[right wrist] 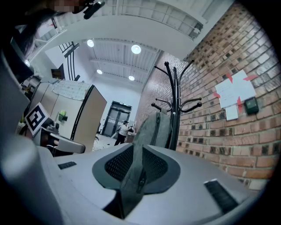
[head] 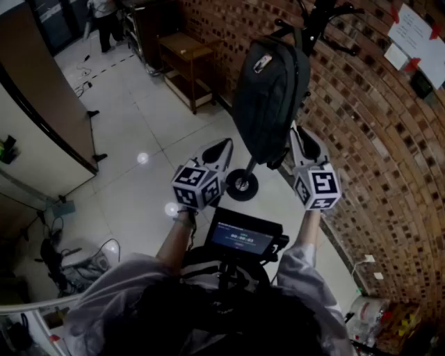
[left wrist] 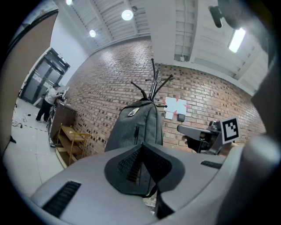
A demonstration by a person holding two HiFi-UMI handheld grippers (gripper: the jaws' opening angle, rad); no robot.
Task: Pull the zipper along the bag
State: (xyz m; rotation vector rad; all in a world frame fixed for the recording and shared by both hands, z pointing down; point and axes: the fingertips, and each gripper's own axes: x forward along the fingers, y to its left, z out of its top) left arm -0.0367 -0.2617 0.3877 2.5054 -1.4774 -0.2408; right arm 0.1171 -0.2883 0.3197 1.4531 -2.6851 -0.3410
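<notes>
I have the dark grey fabric backpack (head: 268, 90) in front of me, hanging upright from the black metal coat stand (head: 316, 17) against the red brick wall (head: 361, 139). In the head view both tools are held level at its lower end, one on either side.

The right gripper (head: 299, 135) sits at the bag's right edge. Its own view shows a fold of the grey fabric standing between the two dark ribbed pads (right wrist: 115, 166), which are clamped on it. The zipper (right wrist: 140, 179) runs down that pinched strip, and the rest of the backpack rises beyond the jaws beside the stand's pole.

The left gripper (head: 224, 146) has its tip just beside the bag's lower left corner. In the left gripper view the jaws are brought together, the pads meeting along a thin seam. I can't make out whether anything thin is caught there. The backpack's front panel fills the view above them, and the right tool with its marker cube shows off to the side.

Below me is a pale tiled floor (head: 139, 125), and a low wooden shelf (head: 184, 62) stands against the wall further off.
</notes>
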